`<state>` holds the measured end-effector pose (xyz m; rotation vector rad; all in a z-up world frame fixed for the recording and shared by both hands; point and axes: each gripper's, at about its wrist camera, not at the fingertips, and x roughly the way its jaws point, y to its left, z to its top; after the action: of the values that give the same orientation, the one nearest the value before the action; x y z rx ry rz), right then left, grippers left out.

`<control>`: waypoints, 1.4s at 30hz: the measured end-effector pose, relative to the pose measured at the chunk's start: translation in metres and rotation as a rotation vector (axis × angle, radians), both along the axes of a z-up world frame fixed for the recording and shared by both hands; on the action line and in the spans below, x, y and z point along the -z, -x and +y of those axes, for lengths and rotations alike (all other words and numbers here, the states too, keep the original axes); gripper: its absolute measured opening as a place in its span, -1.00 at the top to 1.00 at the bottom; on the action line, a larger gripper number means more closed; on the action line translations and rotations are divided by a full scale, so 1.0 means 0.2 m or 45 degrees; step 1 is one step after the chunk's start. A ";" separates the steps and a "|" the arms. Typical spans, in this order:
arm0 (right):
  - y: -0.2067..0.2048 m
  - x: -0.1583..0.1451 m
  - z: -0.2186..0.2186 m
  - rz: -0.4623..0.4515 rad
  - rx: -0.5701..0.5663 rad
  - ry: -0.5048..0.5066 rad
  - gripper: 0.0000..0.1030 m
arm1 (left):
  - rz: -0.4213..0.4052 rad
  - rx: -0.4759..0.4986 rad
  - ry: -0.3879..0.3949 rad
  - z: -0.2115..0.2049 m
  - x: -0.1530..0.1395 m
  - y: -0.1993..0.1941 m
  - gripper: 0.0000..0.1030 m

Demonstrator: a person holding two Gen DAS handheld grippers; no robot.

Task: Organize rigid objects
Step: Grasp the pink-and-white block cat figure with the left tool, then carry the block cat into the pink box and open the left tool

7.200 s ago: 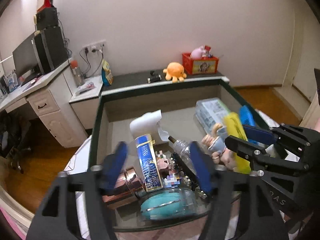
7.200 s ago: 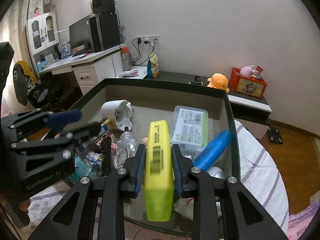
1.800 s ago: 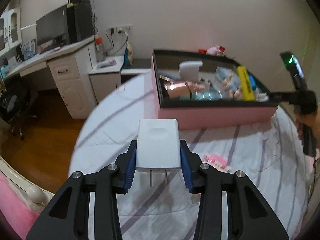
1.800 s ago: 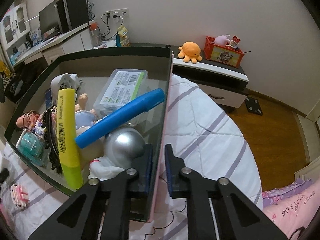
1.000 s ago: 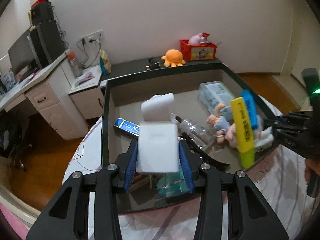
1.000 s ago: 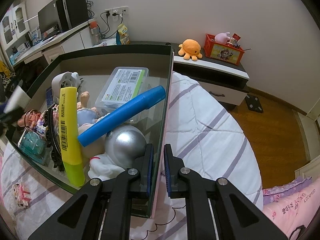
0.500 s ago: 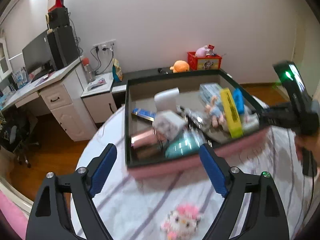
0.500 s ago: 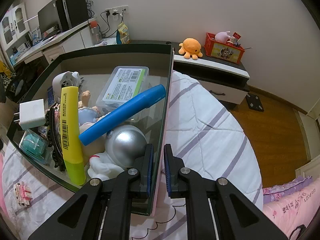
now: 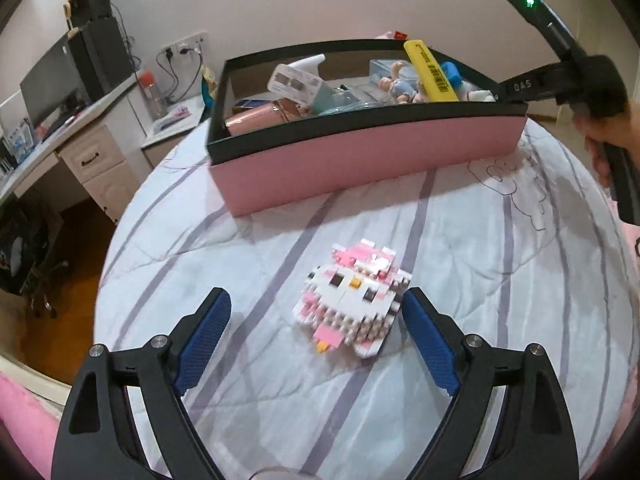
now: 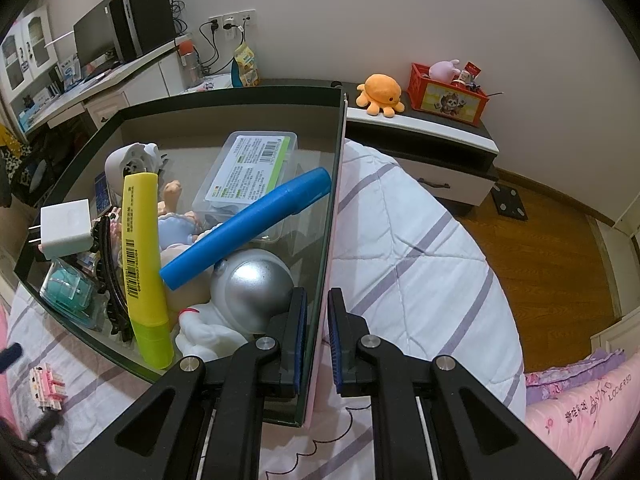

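The white charger [image 10: 66,226] that sat between the left gripper's [image 9: 316,336] pads a second ago now lies in the box [image 9: 372,156], and that gripper has swung back over the bedspread, its jaws having just been opening, with nothing pressed between them. The brick cat [image 9: 352,300] lies just ahead of the fingers, nearer the right-hand pad, its long axis running roughly across the gap. The right gripper [image 10: 316,334] is clenched on the box's wall, far from the cat, so the left is nearer.
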<state>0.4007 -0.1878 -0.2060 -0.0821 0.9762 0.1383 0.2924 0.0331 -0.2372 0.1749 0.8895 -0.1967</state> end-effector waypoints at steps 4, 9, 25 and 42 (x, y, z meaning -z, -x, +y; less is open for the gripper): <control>0.00 0.00 0.00 0.001 0.001 0.000 0.80 | -0.015 -0.033 0.043 0.01 0.00 -0.05 0.01; 0.00 0.00 0.00 0.002 0.002 0.005 0.80 | -0.045 -0.203 0.020 0.16 0.00 -0.07 0.14; 0.03 0.00 0.01 0.003 0.009 0.020 0.80 | -0.046 -0.346 0.007 0.42 -0.05 -0.20 0.14; 0.03 0.00 0.01 0.007 0.010 0.021 0.80 | -0.163 -0.251 -0.040 0.32 -0.35 -0.21 0.14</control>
<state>0.3953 -0.1854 -0.2062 -0.0929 0.9831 0.1229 0.3340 0.0973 -0.1670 0.1266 0.7769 0.0124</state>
